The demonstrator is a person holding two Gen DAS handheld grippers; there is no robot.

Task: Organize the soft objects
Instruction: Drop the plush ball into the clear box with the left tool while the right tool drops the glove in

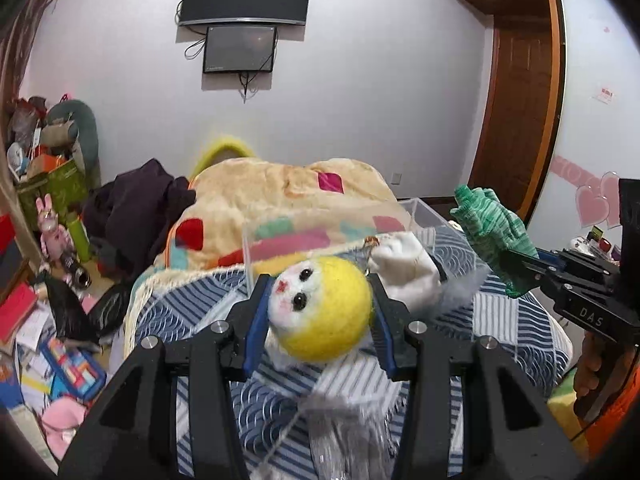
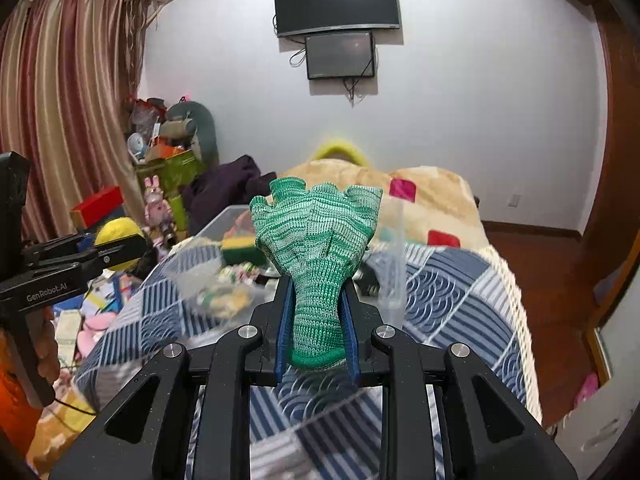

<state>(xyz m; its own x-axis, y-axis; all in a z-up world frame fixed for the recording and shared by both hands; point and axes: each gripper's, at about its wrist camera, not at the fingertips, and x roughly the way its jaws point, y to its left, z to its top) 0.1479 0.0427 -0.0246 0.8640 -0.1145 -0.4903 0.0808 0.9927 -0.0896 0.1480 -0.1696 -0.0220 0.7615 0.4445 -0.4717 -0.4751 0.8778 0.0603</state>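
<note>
My left gripper (image 1: 318,294) is shut on a plush cat toy (image 1: 320,312) with a yellow hood and white face, held above the bed; its white body (image 1: 404,266) trails behind. It shows at the left of the right wrist view (image 2: 116,240). My right gripper (image 2: 316,292) is shut on the cuff of a green knitted glove (image 2: 316,232), fingers up; the glove also shows in the left wrist view (image 1: 492,228). A clear plastic box (image 2: 224,224) stands on the bed ahead, holding a yellow-green sponge (image 2: 240,250) and small items.
The bed has a blue-white patterned quilt (image 2: 452,292) and a beige fleece blanket (image 1: 280,196) behind. Dark clothes (image 1: 136,208) lie at its far left. The floor on the left is cluttered with boxes, books and toys (image 1: 52,340). A wardrobe (image 1: 520,80) stands at right.
</note>
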